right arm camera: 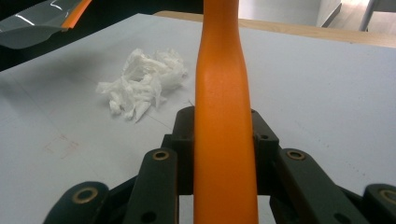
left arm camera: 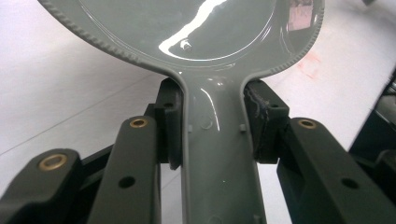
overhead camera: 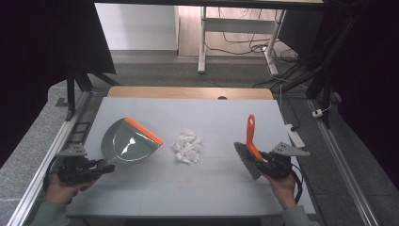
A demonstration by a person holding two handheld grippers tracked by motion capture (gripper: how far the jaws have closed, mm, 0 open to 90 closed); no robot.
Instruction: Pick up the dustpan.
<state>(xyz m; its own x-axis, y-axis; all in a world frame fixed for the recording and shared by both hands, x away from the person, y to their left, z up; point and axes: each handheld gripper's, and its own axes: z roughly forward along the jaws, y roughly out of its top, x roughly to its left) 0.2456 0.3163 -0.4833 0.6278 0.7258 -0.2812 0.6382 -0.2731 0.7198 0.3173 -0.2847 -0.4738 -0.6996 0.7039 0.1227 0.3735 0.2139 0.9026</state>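
Note:
A grey dustpan (overhead camera: 128,142) with an orange lip rests on the white table at the left, its handle (left arm camera: 219,154) clamped between the jaws of my left gripper (overhead camera: 101,166). A brush with an orange handle (overhead camera: 251,133) and grey bristles (overhead camera: 247,160) is held at the right, with my right gripper (overhead camera: 264,160) shut on the handle (right arm camera: 224,140). A small heap of torn white paper scraps (overhead camera: 187,146) lies between the two tools, also seen from the right gripper view as a crumpled pile (right arm camera: 142,81). The dustpan's orange lip faces the scraps.
The white tabletop (overhead camera: 207,188) has a wooden strip along its far edge (overhead camera: 188,92). Metal rails run down both sides (overhead camera: 56,141). A white power strip (overhead camera: 295,135) lies off the right edge. Desk legs and cables stand beyond the table.

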